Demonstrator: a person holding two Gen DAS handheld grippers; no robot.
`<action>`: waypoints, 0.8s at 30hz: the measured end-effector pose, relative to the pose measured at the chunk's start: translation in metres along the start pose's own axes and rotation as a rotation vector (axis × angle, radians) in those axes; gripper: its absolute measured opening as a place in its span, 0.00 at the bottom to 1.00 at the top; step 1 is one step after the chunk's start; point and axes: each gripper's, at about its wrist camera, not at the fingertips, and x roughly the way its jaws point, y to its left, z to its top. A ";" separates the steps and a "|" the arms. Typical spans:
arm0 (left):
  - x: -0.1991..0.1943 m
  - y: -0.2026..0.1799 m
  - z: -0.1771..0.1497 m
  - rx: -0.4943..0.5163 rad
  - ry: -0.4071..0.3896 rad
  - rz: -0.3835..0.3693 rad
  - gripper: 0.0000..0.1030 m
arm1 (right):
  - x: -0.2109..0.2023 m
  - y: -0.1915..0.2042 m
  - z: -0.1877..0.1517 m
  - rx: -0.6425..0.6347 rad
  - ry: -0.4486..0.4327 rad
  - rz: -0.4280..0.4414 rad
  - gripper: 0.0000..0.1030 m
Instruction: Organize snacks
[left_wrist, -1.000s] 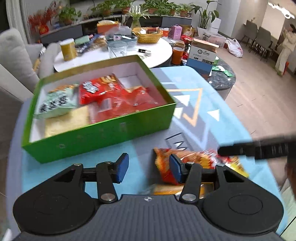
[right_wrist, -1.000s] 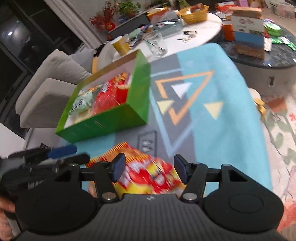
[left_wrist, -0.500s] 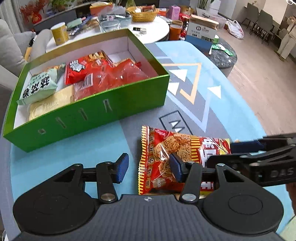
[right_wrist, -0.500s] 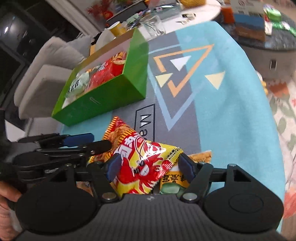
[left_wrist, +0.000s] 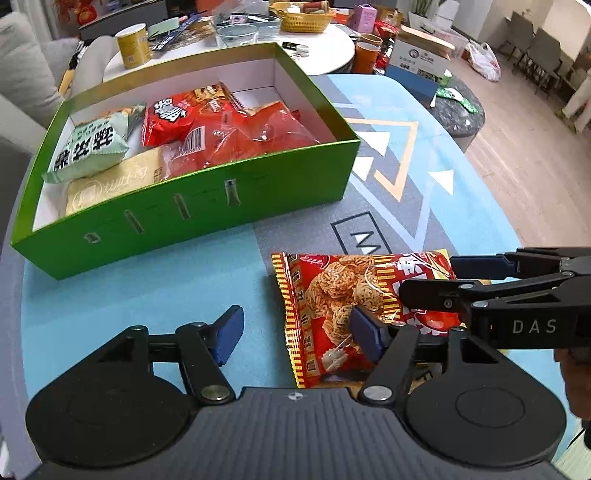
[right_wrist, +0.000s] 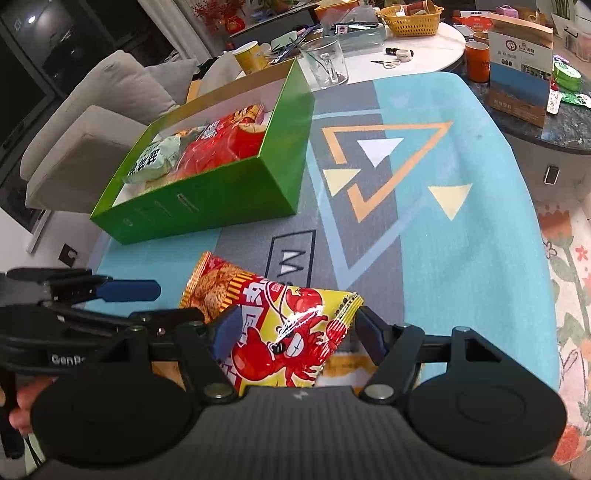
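A red and yellow noodle snack bag (left_wrist: 343, 295) lies on the blue patterned table, and it also shows in the right wrist view (right_wrist: 280, 328). My right gripper (right_wrist: 291, 334) is open, with its jaws on either side of the bag's yellow end. My left gripper (left_wrist: 297, 330) is open and empty; its right fingertip (left_wrist: 364, 328) is over the bag's red end. The green box (left_wrist: 207, 206) stands behind, holding several snack bags: a pale green one (left_wrist: 92, 151), red ones (left_wrist: 229, 125) and a beige one. The box also shows in the right wrist view (right_wrist: 207, 210).
Another yellow packet (right_wrist: 343, 363) lies under the bag near my right gripper. Behind the box a white round table (left_wrist: 325, 48) carries a yellow cup, a glass (right_wrist: 327, 64) and a basket. A cardboard carton (right_wrist: 517, 77) stands on a dark side table at right.
Both grippers have drawn nearer to the snack bag and lower over the table. The right gripper's jaws now flank the bag's yellow end. The box has not moved.
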 end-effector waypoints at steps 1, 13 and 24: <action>0.001 0.002 0.000 -0.018 0.002 -0.009 0.60 | 0.000 0.000 0.001 0.001 -0.001 -0.003 0.80; -0.005 0.002 -0.005 -0.037 0.035 -0.137 0.57 | -0.009 0.003 -0.006 0.014 0.035 -0.043 0.75; -0.023 -0.001 -0.009 0.031 -0.060 -0.131 0.33 | -0.014 0.025 0.002 0.002 -0.032 -0.009 0.62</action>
